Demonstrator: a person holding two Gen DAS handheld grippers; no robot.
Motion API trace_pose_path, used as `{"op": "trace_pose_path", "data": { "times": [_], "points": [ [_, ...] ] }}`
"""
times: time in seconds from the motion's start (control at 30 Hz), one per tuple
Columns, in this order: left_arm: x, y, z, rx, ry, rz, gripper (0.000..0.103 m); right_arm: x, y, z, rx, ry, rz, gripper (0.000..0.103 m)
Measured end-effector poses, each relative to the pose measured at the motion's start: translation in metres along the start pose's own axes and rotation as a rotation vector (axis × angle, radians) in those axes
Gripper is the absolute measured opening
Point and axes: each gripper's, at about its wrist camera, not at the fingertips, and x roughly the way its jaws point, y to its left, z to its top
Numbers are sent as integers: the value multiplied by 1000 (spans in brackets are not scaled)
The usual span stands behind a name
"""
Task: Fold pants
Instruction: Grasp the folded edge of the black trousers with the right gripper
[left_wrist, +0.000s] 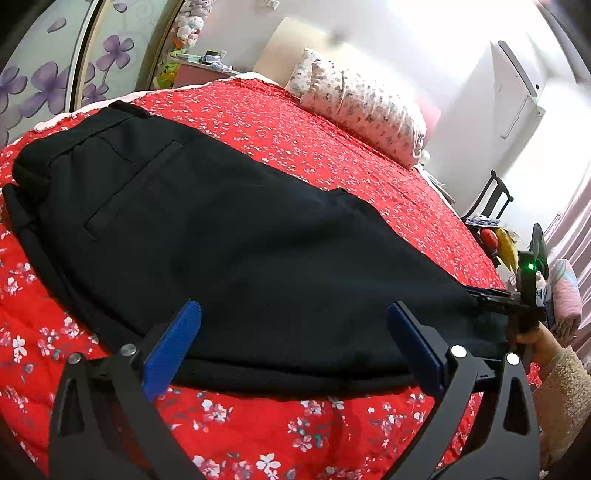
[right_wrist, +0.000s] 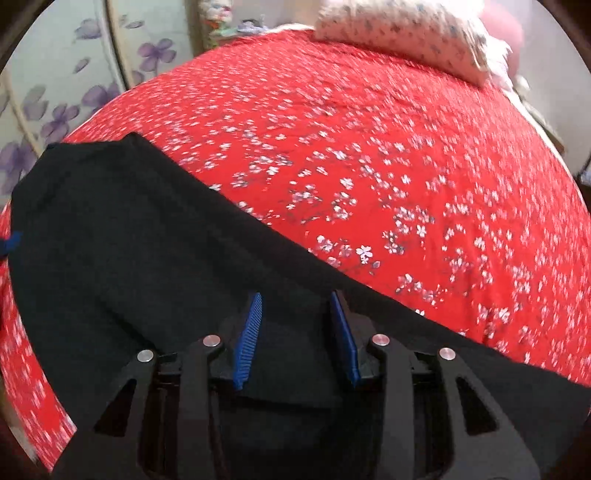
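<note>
While black pants (left_wrist: 229, 236) lie flat on the red bedspread (left_wrist: 303, 435), left gripper (left_wrist: 291, 332) gapes wide, holding nothing; right gripper (right_wrist: 295, 332) half-open over the fabric, grip unclear.

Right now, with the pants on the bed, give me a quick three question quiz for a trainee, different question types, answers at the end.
1. True or false: the black pants lie on a red floral bedspread.
2. Multiple choice: the left gripper is (A) shut on a pillow, (B) open at the pants' near edge, (C) out of view.
3. Fill in: beyond the pants, at the head of the bed, lies a patterned ____.

Key
1. True.
2. B; its blue pads stand wide apart. The right gripper is also open, over the black cloth.
3. Pillow.
</note>
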Motion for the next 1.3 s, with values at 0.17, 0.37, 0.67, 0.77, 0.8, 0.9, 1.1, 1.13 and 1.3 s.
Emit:
{"op": "trace_pose_path", "data": {
  "times": [0.17, 0.37, 0.67, 0.77, 0.8, 0.9, 1.1, 1.13, 1.3],
  "points": [
    [0, 0, 0, 0, 0, -1, 101, 5, 4, 0, -45, 4, 21, 39],
    [0, 1, 1, 1, 1, 1, 101, 12, 12, 12, -96, 31, -64, 4],
    [0, 1, 1, 0, 1, -1, 101, -2, 6, 8, 47, -55, -153, 7],
    [0, 1, 0, -3, -1, -3, 101, -58, -32, -25, 301, -189, -49, 35],
    [0, 2, 0, -4, -2, -4, 101, -75, -48, -40, 393, -222, -40, 54],
    [-2, 4, -1, -7, -3, -8, 101, -131, -104, -102, 675, -335, -25, 76],
    [-2, 4, -1, -6, -3, -8, 101, -182, -204, -241, 1276, -418, -24, 50],
    [-2, 4, -1, -6, -3, -8, 101, -183, -213, -260, 1352, -419, -8, 49],
    [-2, 5, -1, -6, -3, -8, 101, -175, -225, -293, 1457, -378, -26, 49]
  ]
}}
